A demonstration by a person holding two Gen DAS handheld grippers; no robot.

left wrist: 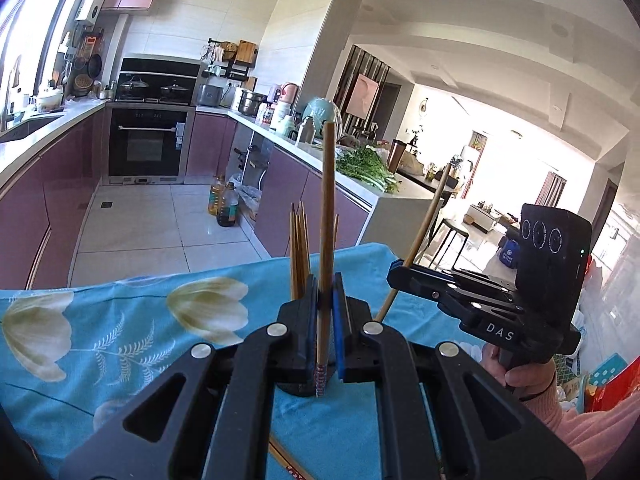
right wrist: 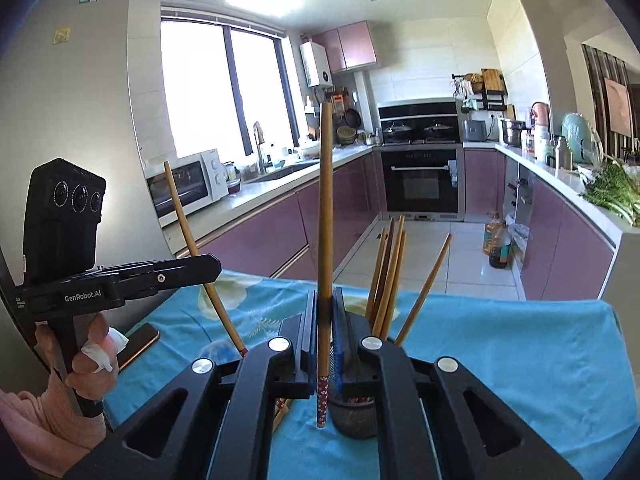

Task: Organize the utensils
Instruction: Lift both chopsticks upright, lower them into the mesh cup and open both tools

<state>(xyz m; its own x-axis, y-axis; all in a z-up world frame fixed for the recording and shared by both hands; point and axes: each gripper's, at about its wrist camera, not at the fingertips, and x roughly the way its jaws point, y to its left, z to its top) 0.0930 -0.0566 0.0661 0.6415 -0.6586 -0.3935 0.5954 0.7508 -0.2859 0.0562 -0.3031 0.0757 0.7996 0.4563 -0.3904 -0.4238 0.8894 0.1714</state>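
My left gripper (left wrist: 326, 292) is shut on a wooden chopstick (left wrist: 327, 216) that stands upright, patterned end down. Just behind it, a dark holder (left wrist: 298, 390) with several chopsticks (left wrist: 300, 248) stands on the blue flowered cloth (left wrist: 120, 340). My right gripper (right wrist: 325, 300) is shut on a second upright chopstick (right wrist: 325, 220), with the same dark holder (right wrist: 354, 412) and its bundle of chopsticks (right wrist: 386, 276) just to the right. Each gripper also shows in the other's view, the right gripper (left wrist: 396, 269) and the left gripper (right wrist: 216, 266), both above the cloth.
Loose chopsticks (right wrist: 280, 408) lie on the cloth near the holder, one chopstick (left wrist: 286, 460) by my left gripper. A phone (right wrist: 138, 344) rests at the table's left edge. Beyond the table's far edge are kitchen floor (left wrist: 132, 224), purple cabinets, an oven (right wrist: 420, 180) and greens (left wrist: 364, 168).
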